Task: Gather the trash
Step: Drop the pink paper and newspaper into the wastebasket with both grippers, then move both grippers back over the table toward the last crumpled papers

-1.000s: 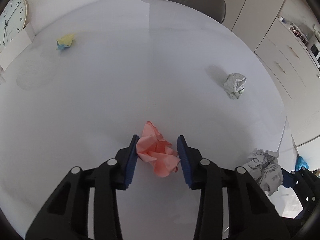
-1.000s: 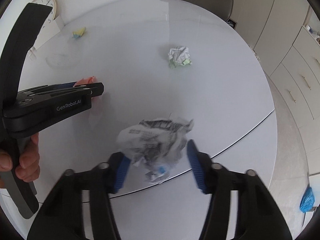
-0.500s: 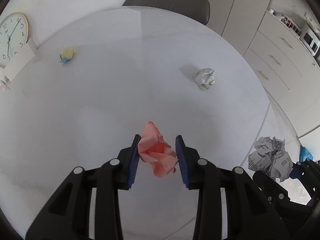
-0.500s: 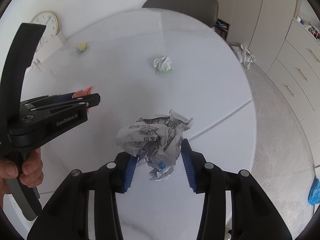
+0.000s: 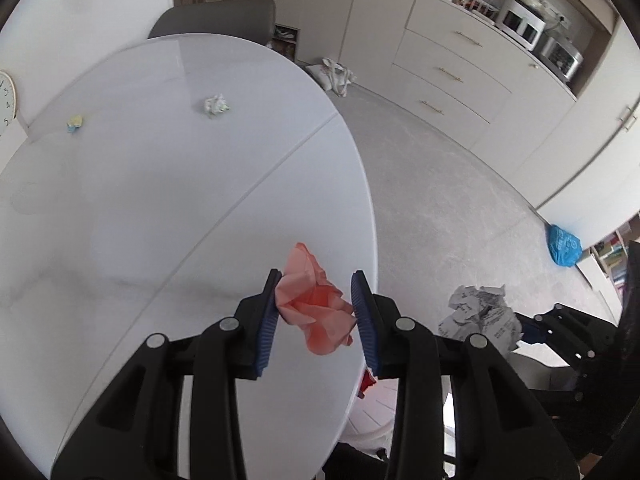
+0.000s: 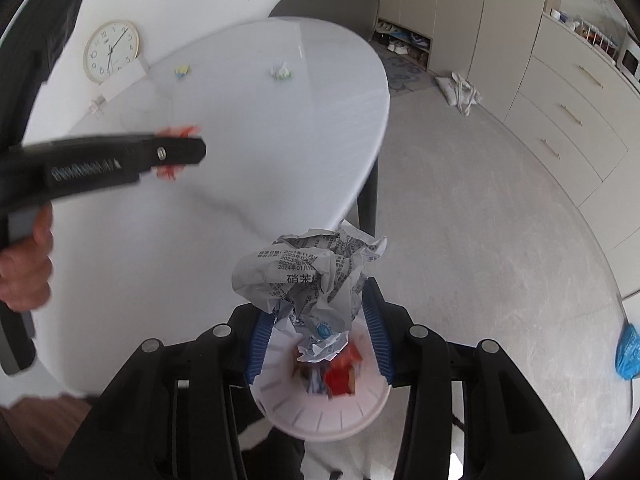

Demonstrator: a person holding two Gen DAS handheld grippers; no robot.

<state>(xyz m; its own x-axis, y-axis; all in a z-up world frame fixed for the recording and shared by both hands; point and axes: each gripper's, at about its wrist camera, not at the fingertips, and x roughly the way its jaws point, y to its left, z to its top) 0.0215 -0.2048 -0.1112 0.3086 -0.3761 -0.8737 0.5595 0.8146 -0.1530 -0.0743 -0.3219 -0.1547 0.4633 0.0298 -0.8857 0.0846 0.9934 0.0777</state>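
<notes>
My left gripper is shut on a crumpled pink paper, held above the right edge of the round white table. My right gripper is shut on a crumpled printed white paper ball, held off the table above a white bin with red and other scraps inside. That paper ball also shows at the right of the left wrist view. Two more scraps lie far back on the table: a white-green ball and a yellow-blue one.
A grey chair stands behind the table. Cabinets with drawers line the right wall. A blue bag and a white bag lie on the grey floor. A clock leans at the table's back. A hand holds the left gripper.
Both grippers have lifted their papers and swung right, off the middle of the table toward its edge. The white bin has come into view under the right gripper.
</notes>
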